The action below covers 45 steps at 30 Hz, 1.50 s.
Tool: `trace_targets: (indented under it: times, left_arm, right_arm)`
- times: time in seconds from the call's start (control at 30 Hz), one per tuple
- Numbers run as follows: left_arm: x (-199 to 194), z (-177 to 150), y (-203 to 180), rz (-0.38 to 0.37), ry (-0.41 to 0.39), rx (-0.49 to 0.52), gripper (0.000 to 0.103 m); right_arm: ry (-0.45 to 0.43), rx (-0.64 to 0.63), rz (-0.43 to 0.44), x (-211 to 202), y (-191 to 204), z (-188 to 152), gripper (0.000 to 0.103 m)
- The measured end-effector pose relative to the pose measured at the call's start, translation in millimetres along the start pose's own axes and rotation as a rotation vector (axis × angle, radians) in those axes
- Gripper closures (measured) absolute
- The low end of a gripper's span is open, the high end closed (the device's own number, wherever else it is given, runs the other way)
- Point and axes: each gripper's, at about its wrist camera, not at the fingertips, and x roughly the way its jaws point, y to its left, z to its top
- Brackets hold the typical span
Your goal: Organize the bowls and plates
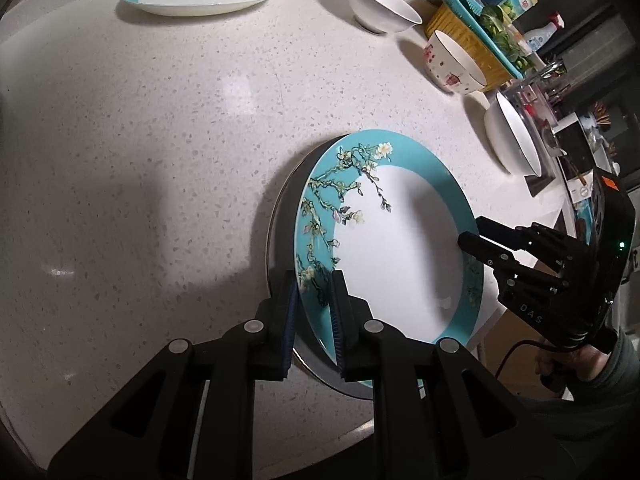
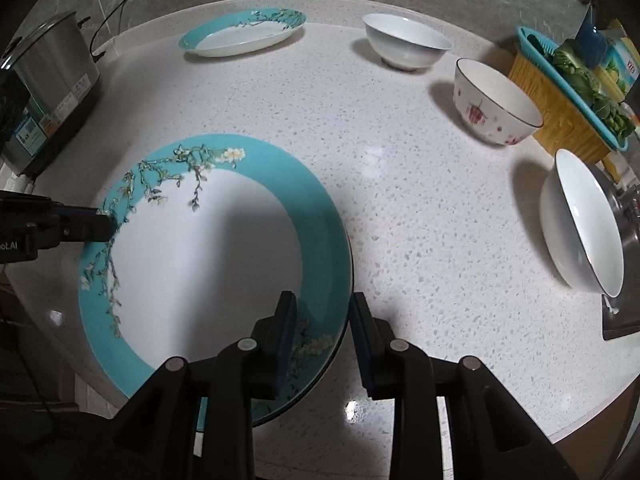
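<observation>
Large teal plate (image 2: 208,240) on the counter (image 2: 400,208), stacked on another plate whose edge (image 1: 280,216) shows beneath. Left gripper (image 1: 314,312) is closed on its near rim; right gripper (image 2: 322,336) straddles the opposite rim, jaws parted. Beyond the plate: a second teal plate (image 2: 240,34) and three bowls, one (image 2: 408,42) plain white.

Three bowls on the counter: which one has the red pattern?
The middle bowl, beside the yellow basket. It has red floral marks outside; the far bowl and the near bowl are plain white.
</observation>
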Motion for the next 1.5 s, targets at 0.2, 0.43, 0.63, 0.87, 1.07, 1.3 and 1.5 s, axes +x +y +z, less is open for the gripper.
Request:
trace_targets:
  times: [0.2,0.43,0.63,0.87,1.07,1.3,1.5]
  left_arm:
    - [0,1,2,-0.013,-0.023,0.02,0.089]
    - [-1,1,3,-0.002,-0.031,0.062,0.088]
    - [1,-2,-17,0.088,-0.042,0.165,0.073]
    - [8,-6,-30,0.174,-0.045,0.248,0.013]
    - [-31,17,0,0.115,-0.139,0.11,0.013]
    - [-72,96,67,-0.142,-0.312,-0.124,0.006]
    - [-84,182,124,-0.169,-0.324,-0.221,0.006]
  right_arm:
    - [-0.014,0.019,-0.003,3,0,2,0.069]
    - [-0.039,0.002,-0.055,4,4,0,0.054]
    - [-0.085,-0.111,-0.135,3,21,-4,0.054]
    - [-0.095,-0.126,-0.141,4,24,-3,0.049]
    - [-0.099,-0.03,-0.107,-13,3,12,0.044]
    - [-0.289,0.326,0.481,-62,-64,91,0.006]
    - [-0.291,0.365,0.658,-47,-72,193,0.001]
